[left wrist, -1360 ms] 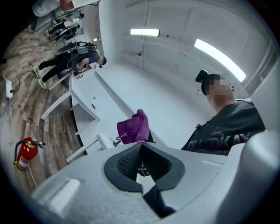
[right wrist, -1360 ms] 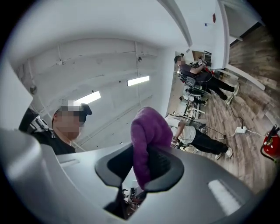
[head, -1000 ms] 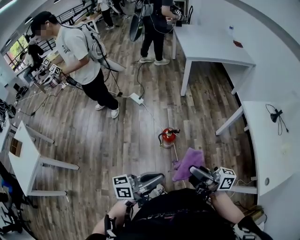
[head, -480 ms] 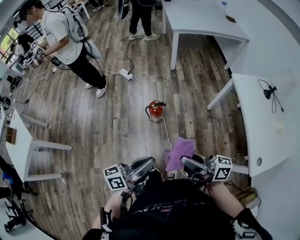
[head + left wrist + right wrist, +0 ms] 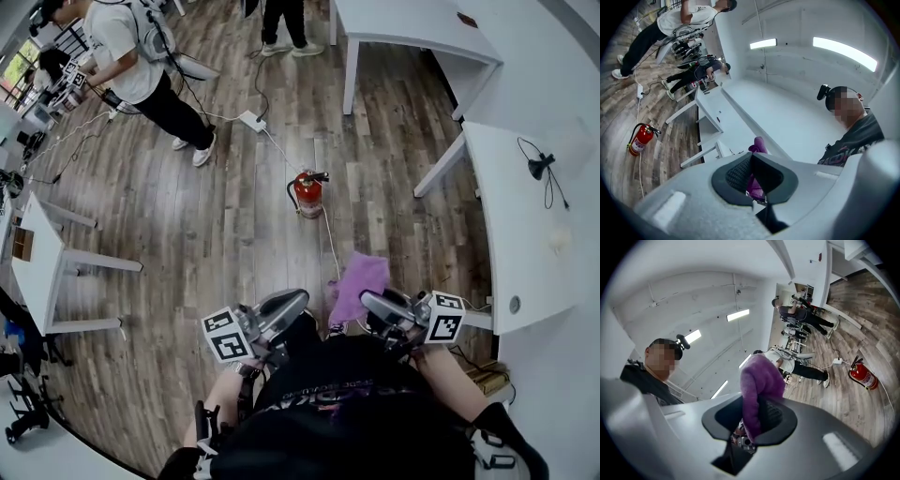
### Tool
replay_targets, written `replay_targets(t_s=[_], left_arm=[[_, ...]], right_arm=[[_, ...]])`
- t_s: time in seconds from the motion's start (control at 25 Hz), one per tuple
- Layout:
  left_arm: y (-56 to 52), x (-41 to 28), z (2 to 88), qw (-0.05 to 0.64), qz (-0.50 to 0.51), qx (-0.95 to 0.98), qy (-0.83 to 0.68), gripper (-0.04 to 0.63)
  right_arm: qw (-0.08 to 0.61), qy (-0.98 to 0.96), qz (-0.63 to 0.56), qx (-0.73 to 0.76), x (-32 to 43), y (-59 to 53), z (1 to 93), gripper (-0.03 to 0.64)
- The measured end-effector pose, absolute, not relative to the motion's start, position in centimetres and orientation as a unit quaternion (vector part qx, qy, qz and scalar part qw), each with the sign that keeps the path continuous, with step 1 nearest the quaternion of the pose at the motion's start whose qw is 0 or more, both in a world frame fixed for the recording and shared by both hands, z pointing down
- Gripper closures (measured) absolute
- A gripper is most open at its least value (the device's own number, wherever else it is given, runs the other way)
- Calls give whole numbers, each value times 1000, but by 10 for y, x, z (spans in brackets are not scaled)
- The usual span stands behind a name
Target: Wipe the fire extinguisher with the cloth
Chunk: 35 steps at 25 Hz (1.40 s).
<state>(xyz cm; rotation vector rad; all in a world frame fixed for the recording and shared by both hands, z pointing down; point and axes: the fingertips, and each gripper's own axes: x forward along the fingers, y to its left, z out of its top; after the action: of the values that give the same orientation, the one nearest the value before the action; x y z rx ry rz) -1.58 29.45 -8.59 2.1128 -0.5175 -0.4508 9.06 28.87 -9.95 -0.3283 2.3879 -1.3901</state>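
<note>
A red fire extinguisher (image 5: pixel 307 192) stands upright on the wood floor, well ahead of both grippers; it also shows small in the left gripper view (image 5: pixel 641 139) and in the right gripper view (image 5: pixel 863 376). My right gripper (image 5: pixel 380 305) is shut on a purple cloth (image 5: pixel 359 279), which hangs out ahead of the jaws. In the right gripper view the cloth (image 5: pixel 759 380) is pinched between the pads of the gripper (image 5: pixel 757 405). My left gripper (image 5: pixel 281 307) is shut with nothing in it. Beyond its closed tips (image 5: pixel 750 161) the purple cloth (image 5: pixel 758 144) shows.
White tables stand at the right (image 5: pixel 525 216), far right (image 5: pixel 412 37) and left (image 5: pixel 37 272). A person with a backpack (image 5: pixel 141 56) stands at the far left. A power strip (image 5: pixel 251 120) lies on the floor with a cable running past the extinguisher.
The extinguisher now sits higher and a little further left in the head view. Both grippers have shifted slightly left at the bottom of the picture. The right one keeps its hold on the cloth.
</note>
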Motion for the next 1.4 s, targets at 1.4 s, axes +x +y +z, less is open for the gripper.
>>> replay_targets(t_s=[1.4], left_arm=[[310, -3, -86, 438, -168, 853, -230, 601]], right_arm=[[160, 849, -498, -82, 98, 308, -98, 546]])
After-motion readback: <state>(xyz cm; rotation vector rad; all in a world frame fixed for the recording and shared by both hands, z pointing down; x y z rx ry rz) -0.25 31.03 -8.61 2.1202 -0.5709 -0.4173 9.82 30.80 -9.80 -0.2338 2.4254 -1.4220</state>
